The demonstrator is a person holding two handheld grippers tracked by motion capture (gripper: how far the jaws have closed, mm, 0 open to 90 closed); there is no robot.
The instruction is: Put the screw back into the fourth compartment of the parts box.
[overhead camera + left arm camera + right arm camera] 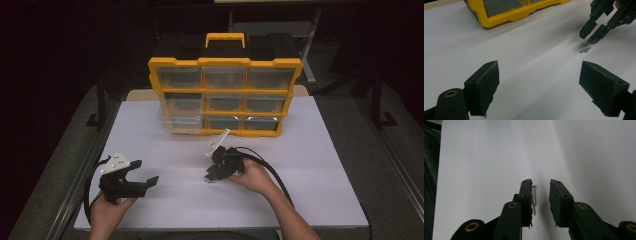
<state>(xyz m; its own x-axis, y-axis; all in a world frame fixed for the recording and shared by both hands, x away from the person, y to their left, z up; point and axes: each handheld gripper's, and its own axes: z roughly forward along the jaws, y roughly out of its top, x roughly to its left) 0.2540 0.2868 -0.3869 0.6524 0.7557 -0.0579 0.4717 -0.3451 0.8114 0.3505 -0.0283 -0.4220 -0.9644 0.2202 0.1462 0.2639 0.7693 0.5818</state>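
Two small silver screws (533,198) lie side by side on the white table top (300,190). My right gripper (541,187) points down over them, open by a narrow gap, with the screws lying on the table between its jaws, close to the left pad. From the left gripper view the same screws (585,50) lie just below the right gripper's tips (589,37). In the high view the right gripper (209,177) is at the table's middle. My left gripper (145,171) rests at the front left, wide open and empty (539,75).
A yellow and black parts organizer (225,95) with clear drawers stands upright at the back of the table. Its bottom-left drawer (180,122) sticks out a little. Black cables trail from both grippers toward the near edge.
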